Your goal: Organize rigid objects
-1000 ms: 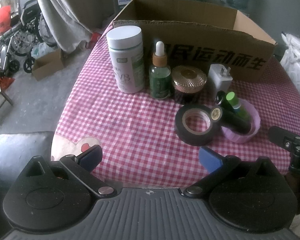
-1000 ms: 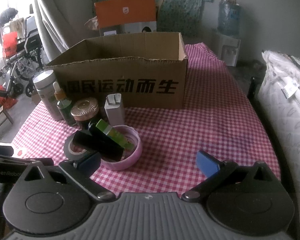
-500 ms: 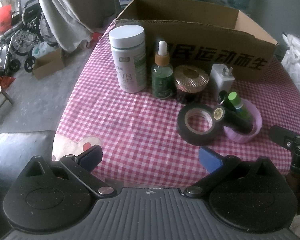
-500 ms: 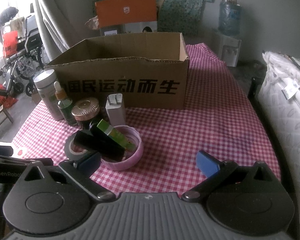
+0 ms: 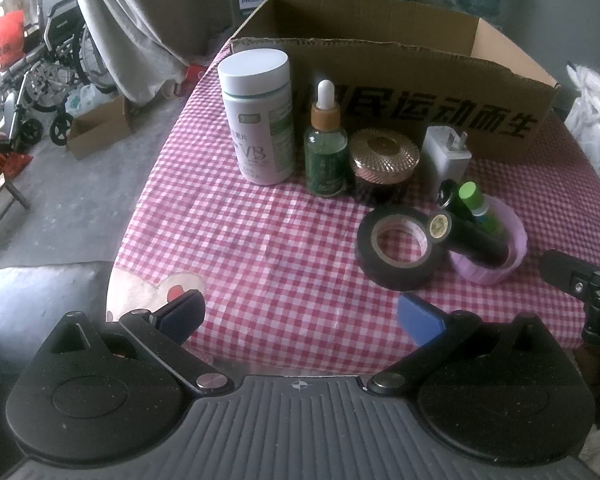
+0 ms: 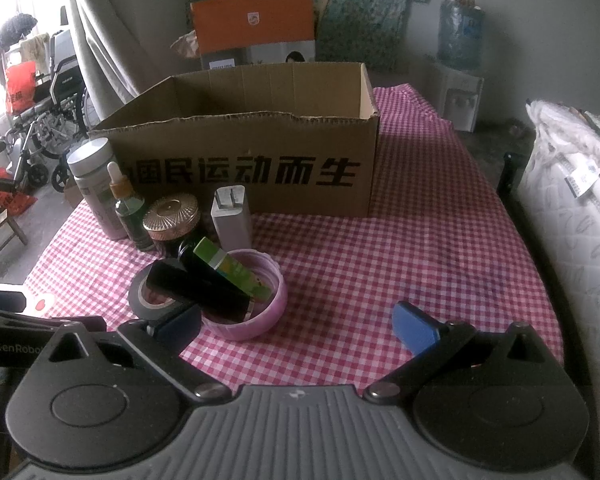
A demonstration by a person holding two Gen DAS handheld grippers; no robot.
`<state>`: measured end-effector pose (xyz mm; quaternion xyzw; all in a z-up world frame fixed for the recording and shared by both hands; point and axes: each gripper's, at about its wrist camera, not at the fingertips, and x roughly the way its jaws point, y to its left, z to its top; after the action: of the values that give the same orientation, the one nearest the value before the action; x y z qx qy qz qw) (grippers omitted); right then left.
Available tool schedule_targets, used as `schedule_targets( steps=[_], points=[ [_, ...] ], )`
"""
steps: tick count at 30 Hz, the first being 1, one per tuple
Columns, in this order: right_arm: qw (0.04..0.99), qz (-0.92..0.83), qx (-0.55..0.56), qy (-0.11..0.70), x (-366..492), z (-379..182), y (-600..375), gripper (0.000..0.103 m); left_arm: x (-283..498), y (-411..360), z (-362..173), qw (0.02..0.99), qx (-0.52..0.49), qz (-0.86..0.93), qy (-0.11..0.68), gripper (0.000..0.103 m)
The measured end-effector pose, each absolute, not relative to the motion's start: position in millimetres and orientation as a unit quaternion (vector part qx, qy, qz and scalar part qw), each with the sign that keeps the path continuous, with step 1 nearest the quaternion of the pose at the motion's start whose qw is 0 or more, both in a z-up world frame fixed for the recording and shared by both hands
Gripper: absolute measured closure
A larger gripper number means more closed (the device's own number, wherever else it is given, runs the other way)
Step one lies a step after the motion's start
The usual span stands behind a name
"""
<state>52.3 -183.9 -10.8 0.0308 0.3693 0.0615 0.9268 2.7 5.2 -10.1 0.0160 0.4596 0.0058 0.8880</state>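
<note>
Evidently nothing is packed yet: the bottle [image 5: 260,120], dropper [image 5: 326,144], jar [image 5: 384,156], charger [image 5: 446,158], tape [image 5: 400,252] and pink lid [image 5: 496,252] crowd the desk [image 5: 260,240] just near of the box [image 6: 240,168], within reach. Left gripper [image 5: 300,314] and right gripper [image 6: 296,324] hang near, jaws spread, empty.

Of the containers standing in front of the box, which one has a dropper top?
The green glass bottle, between the white supplement bottle and the gold-lidded jar; the other two have flat lids.

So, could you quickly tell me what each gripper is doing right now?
Left gripper: open, holding nothing.
Right gripper: open, holding nothing.
</note>
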Motion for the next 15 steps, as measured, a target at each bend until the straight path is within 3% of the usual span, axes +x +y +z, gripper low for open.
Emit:
schedule_targets(
  steps=[15],
  points=[
    [0.928,0.073,0.027,0.365,55.8,-11.4,-182.5,0.000,5.7,0.0,-10.6,0.886,0.022,0.007,0.464,0.000]
  ],
)
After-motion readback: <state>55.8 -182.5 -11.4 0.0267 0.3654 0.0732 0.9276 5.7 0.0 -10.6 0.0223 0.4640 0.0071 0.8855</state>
